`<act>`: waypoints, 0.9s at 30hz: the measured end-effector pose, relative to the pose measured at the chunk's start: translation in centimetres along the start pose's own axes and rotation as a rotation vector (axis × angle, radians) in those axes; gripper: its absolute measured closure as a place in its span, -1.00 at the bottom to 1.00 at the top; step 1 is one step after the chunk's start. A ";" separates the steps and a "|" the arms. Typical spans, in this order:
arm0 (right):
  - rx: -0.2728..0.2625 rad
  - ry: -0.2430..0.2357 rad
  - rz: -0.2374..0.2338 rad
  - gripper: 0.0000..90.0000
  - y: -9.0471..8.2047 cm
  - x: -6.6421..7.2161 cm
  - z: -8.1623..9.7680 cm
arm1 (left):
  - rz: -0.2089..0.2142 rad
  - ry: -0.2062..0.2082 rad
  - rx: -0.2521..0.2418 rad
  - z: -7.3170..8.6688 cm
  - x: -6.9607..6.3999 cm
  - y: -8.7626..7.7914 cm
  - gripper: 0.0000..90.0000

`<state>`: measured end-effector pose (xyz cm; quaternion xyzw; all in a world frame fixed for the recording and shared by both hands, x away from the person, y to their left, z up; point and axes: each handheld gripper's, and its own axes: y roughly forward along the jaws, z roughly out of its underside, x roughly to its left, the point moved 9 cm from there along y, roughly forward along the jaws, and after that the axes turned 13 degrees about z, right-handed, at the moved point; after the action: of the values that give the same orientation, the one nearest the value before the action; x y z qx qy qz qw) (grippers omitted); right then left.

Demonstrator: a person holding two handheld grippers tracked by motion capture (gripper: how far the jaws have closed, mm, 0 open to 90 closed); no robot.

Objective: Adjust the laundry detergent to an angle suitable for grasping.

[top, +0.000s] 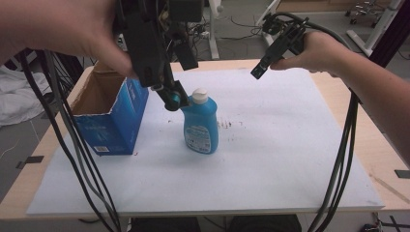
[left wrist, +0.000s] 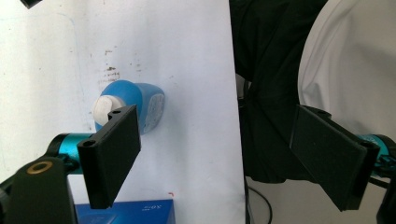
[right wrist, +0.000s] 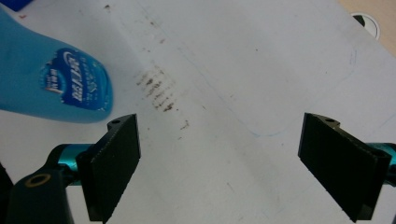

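Note:
A blue bottle (top: 200,124) with a white cap stands upright near the middle of the white sheet (top: 275,159). My left gripper (top: 176,79) hangs above and just left of the cap, and it is open. In the left gripper view, the bottle (left wrist: 140,100) appears from above, beside my left gripper's (left wrist: 215,119) left jaw and not between the two. My right gripper (top: 260,71) is held high over the far side of the table, away from the bottle. In the right gripper view, my right gripper (right wrist: 219,122) is open and holds nothing, with the bottle (right wrist: 51,84) at the upper left.
An open blue cardboard box (top: 109,113) stands at the left, close to the bottle. Brown smudges (top: 227,124) mark the sheet right of the bottle. Cables hang from both grippers down past the front edge. The wooden table (top: 372,145) shows around the sheet.

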<state>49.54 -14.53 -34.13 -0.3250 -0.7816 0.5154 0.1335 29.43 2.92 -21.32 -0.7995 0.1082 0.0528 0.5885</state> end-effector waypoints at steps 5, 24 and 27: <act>-0.033 -0.034 -0.016 -0.73 -1.4 1.5 -0.2 | 0.000 -0.004 0.008 0.2 0.1 0.0 -0.63; -0.096 -0.216 -0.093 -0.73 -4.4 7.9 -0.7 | 0.006 -0.009 0.012 0.4 0.0 0.0 -0.63; -0.092 -0.238 -0.096 -0.73 -4.4 8.8 -0.9 | 0.005 -0.009 0.014 0.5 0.0 0.0 -0.63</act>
<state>41.79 -9.37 -30.96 -0.2296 -0.8294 0.5069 0.0489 29.50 3.35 -21.45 -0.7949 0.1080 0.0573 0.5943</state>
